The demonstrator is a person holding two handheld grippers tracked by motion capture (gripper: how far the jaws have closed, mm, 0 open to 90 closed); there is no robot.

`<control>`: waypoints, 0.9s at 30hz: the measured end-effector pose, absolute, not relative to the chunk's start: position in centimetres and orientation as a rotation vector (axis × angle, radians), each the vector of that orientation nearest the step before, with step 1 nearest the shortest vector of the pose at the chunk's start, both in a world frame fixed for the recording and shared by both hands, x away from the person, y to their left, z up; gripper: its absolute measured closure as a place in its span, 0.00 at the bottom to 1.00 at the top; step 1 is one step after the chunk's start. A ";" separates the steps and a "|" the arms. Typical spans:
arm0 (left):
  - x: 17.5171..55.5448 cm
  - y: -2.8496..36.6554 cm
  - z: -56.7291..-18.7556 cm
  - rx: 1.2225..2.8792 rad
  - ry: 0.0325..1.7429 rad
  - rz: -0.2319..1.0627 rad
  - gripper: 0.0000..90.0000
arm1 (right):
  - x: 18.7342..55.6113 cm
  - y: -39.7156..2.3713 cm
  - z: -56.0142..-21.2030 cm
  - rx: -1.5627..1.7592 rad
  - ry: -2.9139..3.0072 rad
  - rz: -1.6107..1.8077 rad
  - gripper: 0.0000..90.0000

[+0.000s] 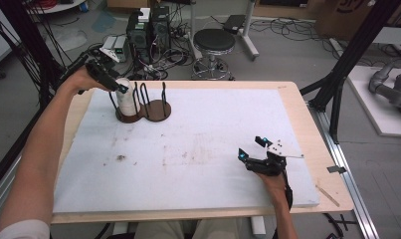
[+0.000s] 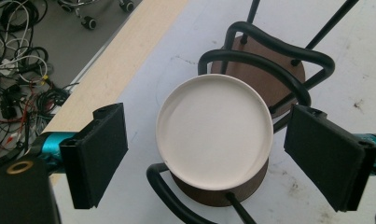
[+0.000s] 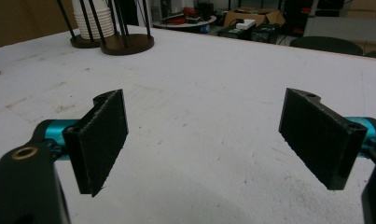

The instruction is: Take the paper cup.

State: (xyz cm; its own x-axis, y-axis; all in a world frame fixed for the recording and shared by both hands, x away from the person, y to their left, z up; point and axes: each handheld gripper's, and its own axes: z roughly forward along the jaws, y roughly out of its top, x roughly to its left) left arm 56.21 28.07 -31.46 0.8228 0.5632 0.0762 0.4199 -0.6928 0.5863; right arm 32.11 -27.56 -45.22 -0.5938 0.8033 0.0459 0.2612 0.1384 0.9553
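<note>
A stack of white paper cups (image 1: 127,97) stands upside down on the left wooden base of a black wire rack (image 1: 158,110) at the far left of the white mat. My left gripper (image 1: 119,85) hangs just above it, pointing down. In the left gripper view the round white cup bottom (image 2: 214,130) lies between the two black pads (image 2: 99,154) with a gap on each side, so the gripper (image 2: 209,112) is open. My right gripper (image 1: 252,148) rests low over the mat at the front right. It (image 3: 204,100) is open and holds nothing, and the cups (image 3: 93,18) and rack (image 3: 127,44) show far off.
The rack's second wooden base (image 2: 269,70) beside the cups holds nothing. The white mat (image 1: 198,149) covers most of the wooden table (image 1: 307,129). Beyond the far edge are a black stool (image 1: 214,42), computer towers (image 1: 148,30) and floor cables (image 2: 17,70).
</note>
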 end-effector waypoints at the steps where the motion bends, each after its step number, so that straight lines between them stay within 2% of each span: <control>1: 56.2 28.0 -31.5 2.443 0.722 0.336 0.15 | 32.1 -27.6 -45.2 1.019 1.936 1.468 0.18; 19: 56.7 27.5 -32.3 2.484 0.750 0.338 0.21 | 32.1 -27.6 -45.2 1.015 1.939 1.469 0.17; 27: 56.6 27.2 -32.3 2.501 0.732 0.326 0.30 | 32.2 -27.6 -45.2 1.018 1.938 1.472 0.18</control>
